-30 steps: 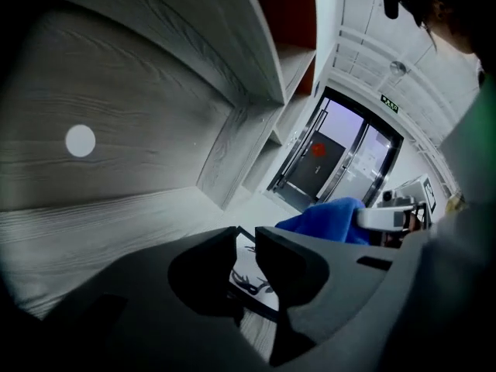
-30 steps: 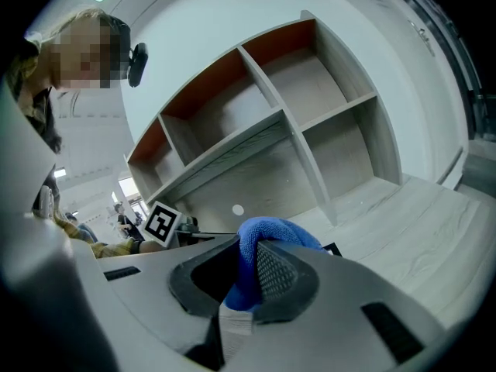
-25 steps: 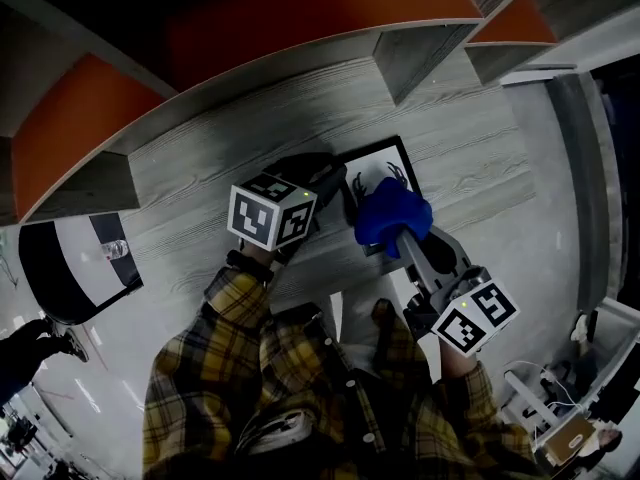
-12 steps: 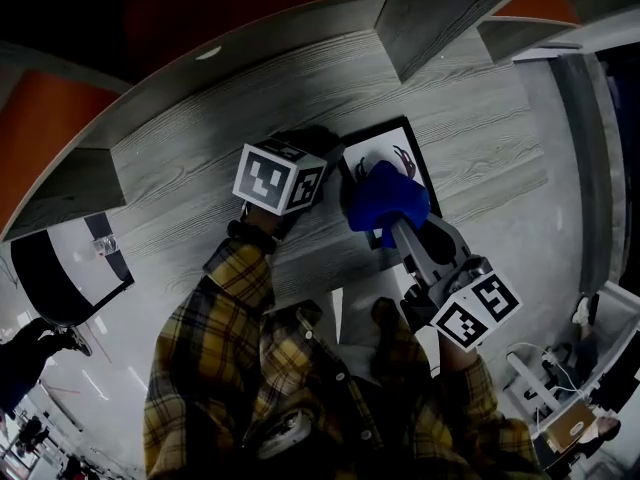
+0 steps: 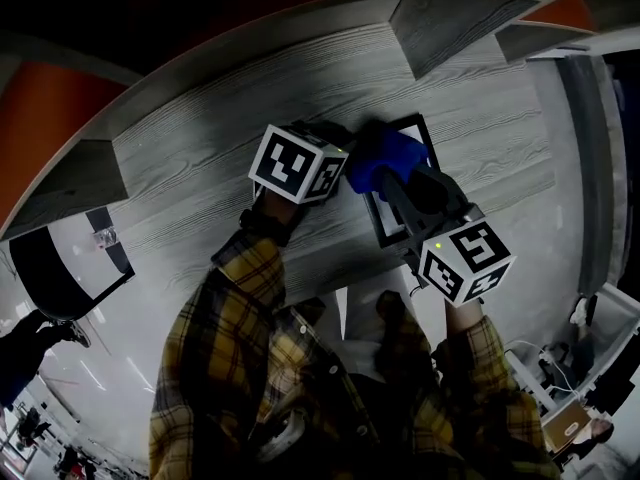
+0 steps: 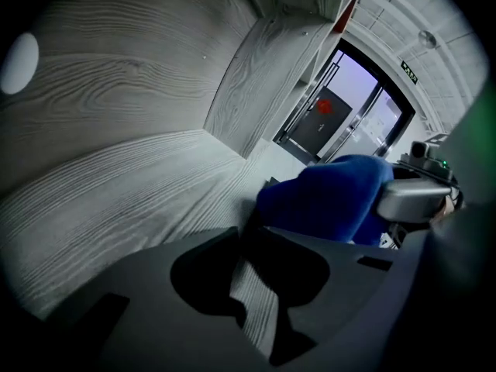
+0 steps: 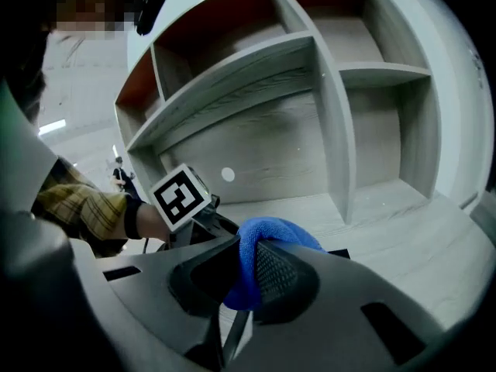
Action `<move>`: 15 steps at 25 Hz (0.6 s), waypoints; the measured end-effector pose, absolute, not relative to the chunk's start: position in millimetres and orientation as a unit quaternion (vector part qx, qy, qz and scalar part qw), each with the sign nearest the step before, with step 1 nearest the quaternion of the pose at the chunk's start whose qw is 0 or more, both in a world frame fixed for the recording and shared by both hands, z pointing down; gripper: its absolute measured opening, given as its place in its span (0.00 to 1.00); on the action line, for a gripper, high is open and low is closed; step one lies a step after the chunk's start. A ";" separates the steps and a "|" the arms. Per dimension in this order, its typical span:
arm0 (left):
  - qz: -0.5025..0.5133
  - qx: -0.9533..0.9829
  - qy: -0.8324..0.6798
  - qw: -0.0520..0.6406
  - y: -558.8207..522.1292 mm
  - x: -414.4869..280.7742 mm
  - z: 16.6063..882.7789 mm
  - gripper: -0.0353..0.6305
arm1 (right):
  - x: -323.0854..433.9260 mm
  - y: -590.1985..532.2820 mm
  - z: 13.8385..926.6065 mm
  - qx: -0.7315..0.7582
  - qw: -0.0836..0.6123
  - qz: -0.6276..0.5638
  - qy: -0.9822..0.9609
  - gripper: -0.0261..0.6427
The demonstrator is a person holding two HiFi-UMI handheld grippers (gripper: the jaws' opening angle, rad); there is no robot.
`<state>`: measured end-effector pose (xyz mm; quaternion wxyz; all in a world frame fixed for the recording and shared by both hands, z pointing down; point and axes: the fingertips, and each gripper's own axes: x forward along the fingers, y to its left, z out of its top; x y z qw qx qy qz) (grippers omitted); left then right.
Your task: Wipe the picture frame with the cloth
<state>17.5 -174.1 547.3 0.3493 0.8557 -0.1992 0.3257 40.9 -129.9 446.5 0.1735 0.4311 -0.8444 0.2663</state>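
We take the picture frame point(image 5: 392, 218) as our mark: it lies flat on the grey worktop point(image 5: 200, 168), its long axis running from us toward the far wall; the right tool point(image 7: 242, 270) is clenched on the blue cloth point(image 5: 385, 156), which sits over the frame's far left corner, so we judge the stroke should draw back toward us along that axis; the left tool point(image 6: 250, 237), at the frame's left edge, has just been closing, with the frame's dark edge between its tips; whether it bites we cannot tell; one frame, one cloth, two tools.
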 end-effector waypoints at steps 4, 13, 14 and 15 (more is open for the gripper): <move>0.326 0.854 -0.197 0.355 -174.6 17.6 547.3 0.16 | 29.1 -157.3 480.1 0.417 0.242 0.244 -0.842 0.11; 0.327 0.849 -0.191 0.368 -175.4 17.1 547.9 0.16 | 25.2 -159.1 526.6 0.408 0.343 0.215 -0.818 0.11; 0.327 0.850 -0.192 0.366 -175.8 17.0 547.8 0.16 | 25.9 -156.1 528.0 0.407 0.347 0.220 -0.816 0.11; 0.327 0.850 -0.193 0.364 -176.0 17.1 547.7 0.16 | 27.0 -152.9 529.1 0.406 0.347 0.229 -0.814 0.11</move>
